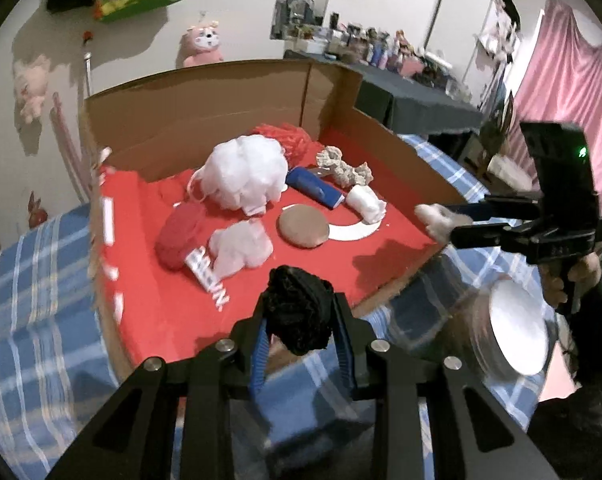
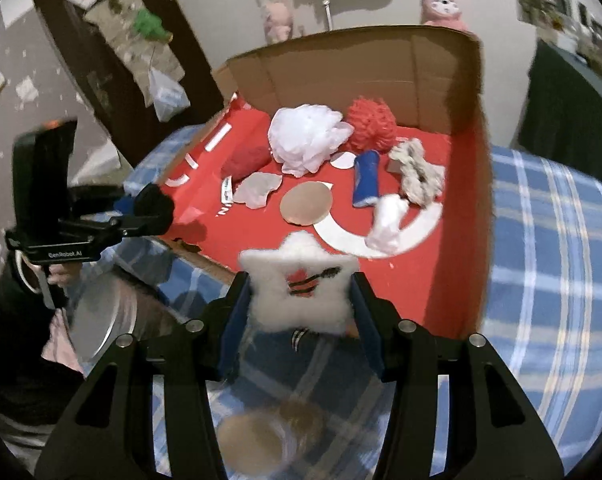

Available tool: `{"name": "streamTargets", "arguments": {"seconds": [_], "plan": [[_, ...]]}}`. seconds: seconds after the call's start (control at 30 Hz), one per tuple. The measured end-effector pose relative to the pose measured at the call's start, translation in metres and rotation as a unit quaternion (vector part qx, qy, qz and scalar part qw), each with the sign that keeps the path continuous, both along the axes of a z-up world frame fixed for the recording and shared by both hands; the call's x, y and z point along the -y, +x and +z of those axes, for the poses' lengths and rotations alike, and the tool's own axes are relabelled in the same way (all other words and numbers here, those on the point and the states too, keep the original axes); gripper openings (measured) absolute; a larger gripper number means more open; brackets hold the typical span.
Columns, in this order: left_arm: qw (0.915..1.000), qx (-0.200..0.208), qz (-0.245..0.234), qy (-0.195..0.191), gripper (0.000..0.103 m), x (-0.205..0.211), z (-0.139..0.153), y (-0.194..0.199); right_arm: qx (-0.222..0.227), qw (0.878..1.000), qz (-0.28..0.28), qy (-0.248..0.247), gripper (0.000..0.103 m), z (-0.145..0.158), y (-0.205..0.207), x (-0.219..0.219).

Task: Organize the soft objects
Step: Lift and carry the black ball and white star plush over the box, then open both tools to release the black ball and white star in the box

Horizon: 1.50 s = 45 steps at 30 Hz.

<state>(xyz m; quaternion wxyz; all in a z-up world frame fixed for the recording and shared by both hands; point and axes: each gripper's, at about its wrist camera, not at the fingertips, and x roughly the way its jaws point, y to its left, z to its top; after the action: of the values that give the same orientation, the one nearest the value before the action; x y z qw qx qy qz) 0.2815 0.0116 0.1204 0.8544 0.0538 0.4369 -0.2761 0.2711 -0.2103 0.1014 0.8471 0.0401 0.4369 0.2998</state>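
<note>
Tools both loaded: left tool grips black tuft; right tool grips white star, box at 12 o'clock.

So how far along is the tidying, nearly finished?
Well along. The box already holds many soft things, like a white puff and red ball. In hand: the left gripper holds a black pom-pom, the right gripper a white star. Both have yet to go in.

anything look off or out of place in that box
Mostly no: the soft things lie loose on the red floor of the cardboard box. One oddity: the flat brown disc looks hard, not soft, among puffs like the white mesh puff. Whether it is rigid cannot be told.
</note>
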Motion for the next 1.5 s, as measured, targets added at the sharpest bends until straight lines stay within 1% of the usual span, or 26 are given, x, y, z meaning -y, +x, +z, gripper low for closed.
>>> {"name": "streamTargets", "arguments": {"seconds": [0.07,0.2,0.3,0.5,0.6,0.7,0.77,1.0,1.07,1.2,1.27,1.43,1.5], "plan": [[0.9999,-0.009,-0.009,0.010,0.031,0.009,-0.004,0.010,0.002,1.000,0.011,-0.021,0.048,-0.002,0.009,-0.012],[0.9986,-0.026,-0.017,0.043,0.031,0.026,-0.018,0.030,-0.005,0.997,0.036,-0.065,0.048,-0.011,0.029,-0.035],[0.9974,-0.038,-0.023,0.056,0.031,0.033,-0.026,0.041,-0.015,0.994,0.048,-0.101,0.048,-0.022,0.045,-0.048],[0.9937,-0.059,-0.035,0.089,0.031,0.046,-0.039,0.055,-0.033,0.986,0.071,-0.149,0.048,-0.036,0.064,-0.065],[0.9914,-0.067,-0.034,0.107,0.031,0.050,-0.047,0.059,-0.039,0.984,0.079,-0.155,0.048,-0.039,0.069,-0.070],[0.9890,-0.075,-0.031,0.124,0.031,0.051,-0.054,0.062,-0.041,0.980,0.082,-0.176,0.049,-0.044,0.071,-0.075],[0.9883,-0.079,-0.029,0.127,0.031,0.051,-0.057,0.064,-0.044,0.979,0.089,-0.178,0.049,-0.045,0.071,-0.077],[0.9887,-0.083,-0.024,0.123,0.033,0.044,-0.058,0.067,-0.044,0.978,0.083,-0.187,0.049,-0.045,0.075,-0.077],[0.9886,-0.082,-0.024,0.123,0.035,0.043,-0.057,0.066,-0.047,0.977,0.082,-0.192,0.050,-0.047,0.075,-0.075],[0.9887,-0.079,-0.022,0.126,0.046,0.044,-0.056,0.067,-0.050,0.977,0.081,-0.192,0.053,-0.049,0.076,-0.079],[0.9895,-0.077,-0.021,0.121,0.048,0.045,-0.055,0.067,-0.053,0.977,0.077,-0.191,0.053,-0.049,0.077,-0.078],[0.9914,-0.071,-0.008,0.110,0.063,0.042,-0.048,0.063,-0.055,0.978,0.068,-0.190,0.059,-0.049,0.082,-0.084],[0.9919,-0.064,0.001,0.110,0.065,0.041,-0.043,0.060,-0.051,0.978,0.062,-0.191,0.060,-0.046,0.081,-0.084]]}}
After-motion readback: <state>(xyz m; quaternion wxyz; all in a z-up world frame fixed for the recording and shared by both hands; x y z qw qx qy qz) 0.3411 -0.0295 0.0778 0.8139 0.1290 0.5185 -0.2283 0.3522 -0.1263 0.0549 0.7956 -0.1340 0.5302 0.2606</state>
